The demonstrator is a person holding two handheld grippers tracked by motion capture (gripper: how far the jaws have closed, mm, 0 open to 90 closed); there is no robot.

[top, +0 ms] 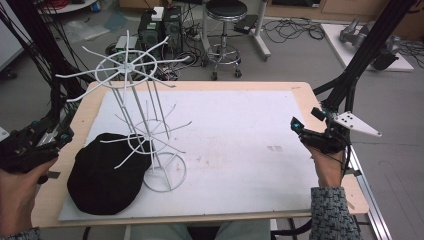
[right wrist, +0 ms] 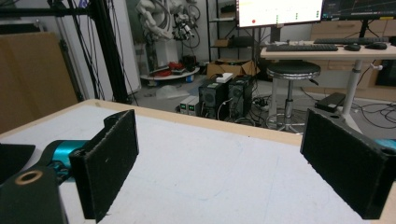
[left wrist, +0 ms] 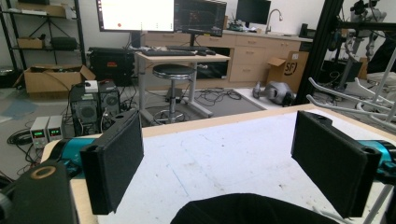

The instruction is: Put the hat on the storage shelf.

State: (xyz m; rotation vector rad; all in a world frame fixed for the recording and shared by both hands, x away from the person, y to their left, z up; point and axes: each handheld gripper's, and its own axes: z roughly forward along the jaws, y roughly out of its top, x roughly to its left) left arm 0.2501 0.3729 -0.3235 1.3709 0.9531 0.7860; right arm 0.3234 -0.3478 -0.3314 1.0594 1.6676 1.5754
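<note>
— Black soft cloth cap [top: 102, 175]: one, lying flat at the near left of the surface [top: 240, 90], touching the ring base of the white wire rack.

— And racks?

— One white wire display rack [top: 135, 105], upright, two tiers of spokes radiating outward, round base just right of the cap. Upper spokes reaching out past the left edge of the surface.

— Grippers?

— Two. Left gripper [top: 47, 140] held off the left edge, near the cap but apart from it; jaws spread wide, nothing between them. In the left gripper view [left wrist: 233, 158], black pads standing well apart, top of the cap [left wrist: 243, 210] low between them, not touched. Right gripper [top: 300, 131] at the right edge, well apart from cap and rack; in the right gripper view [right wrist: 233, 163] jaws likewise wide apart, bare mat between them.

— Covering on the surface?

— One white mat [top: 240, 150] over the wooden board, a narrow wood margin showing at all four sides.

— Open room?

— Plenty: middle and right of the mat bare, from the rack base across to the right gripper. Tight only at the near left, cap and rack base crowded together close to the front edge.

— Beyond the far edge?

— One black round stool [top: 226, 30] on the floor, cables and boxes around it.
</note>
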